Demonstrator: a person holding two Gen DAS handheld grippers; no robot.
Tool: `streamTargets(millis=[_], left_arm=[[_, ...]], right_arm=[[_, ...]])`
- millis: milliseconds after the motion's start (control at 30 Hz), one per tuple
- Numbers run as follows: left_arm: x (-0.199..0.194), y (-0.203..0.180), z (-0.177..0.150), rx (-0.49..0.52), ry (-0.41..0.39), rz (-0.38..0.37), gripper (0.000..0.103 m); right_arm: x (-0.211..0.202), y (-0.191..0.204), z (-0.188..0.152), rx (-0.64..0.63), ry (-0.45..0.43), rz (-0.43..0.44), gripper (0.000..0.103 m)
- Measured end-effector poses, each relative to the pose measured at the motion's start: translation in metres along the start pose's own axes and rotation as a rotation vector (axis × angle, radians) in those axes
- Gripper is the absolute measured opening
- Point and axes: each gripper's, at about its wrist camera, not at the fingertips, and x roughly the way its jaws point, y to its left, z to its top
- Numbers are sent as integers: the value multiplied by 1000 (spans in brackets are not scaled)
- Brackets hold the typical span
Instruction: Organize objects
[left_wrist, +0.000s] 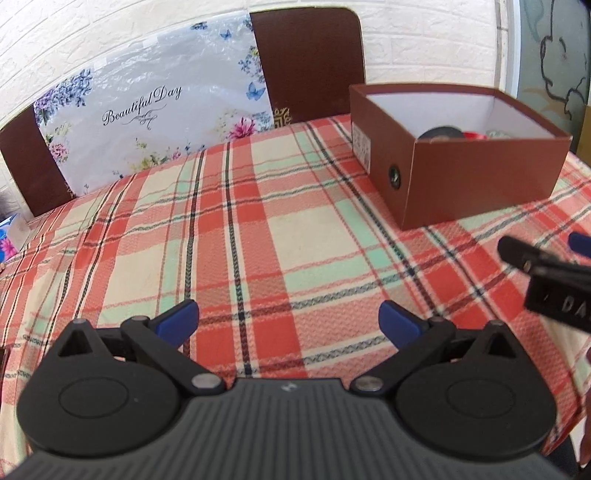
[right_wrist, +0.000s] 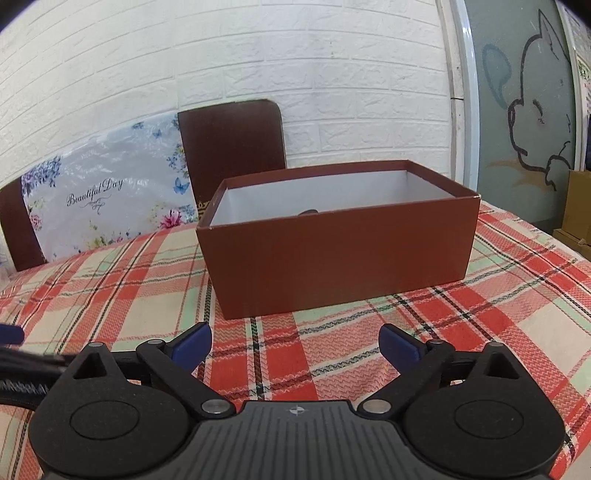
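Both my claws hover released over the plaid cloth, the brown box ahead.

Going left to right in my left wrist view: a floral plastic bag (left_wrist: 147, 107) reading "Beautiful Day" leans on a dark chair back (left_wrist: 310, 59) behind the table; my left claw (left_wrist: 290, 323) hangs spread wide over bare plaid tablecloth (left_wrist: 258, 221), nothing between its blue fingertips (left_wrist: 181, 319); the open brown box (left_wrist: 480, 184) stands to the right, with a dark round thing, something red and another item just visible inside, too hidden to name. My right claw (right_wrist: 295, 345) is also splayed and empty, facing the box's long side, its jaws just short of it.
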Motion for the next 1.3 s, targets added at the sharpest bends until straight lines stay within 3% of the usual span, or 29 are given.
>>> streamTargets(millis=[433, 1300], left_arm=[[13, 3, -6, -31, 60, -1, 103], [19, -11, -8, 19, 115, -28, 103]], right_arm=[[-7, 15, -4, -47, -61, -6, 97], [-1, 16, -7, -27, -44, -17, 97]])
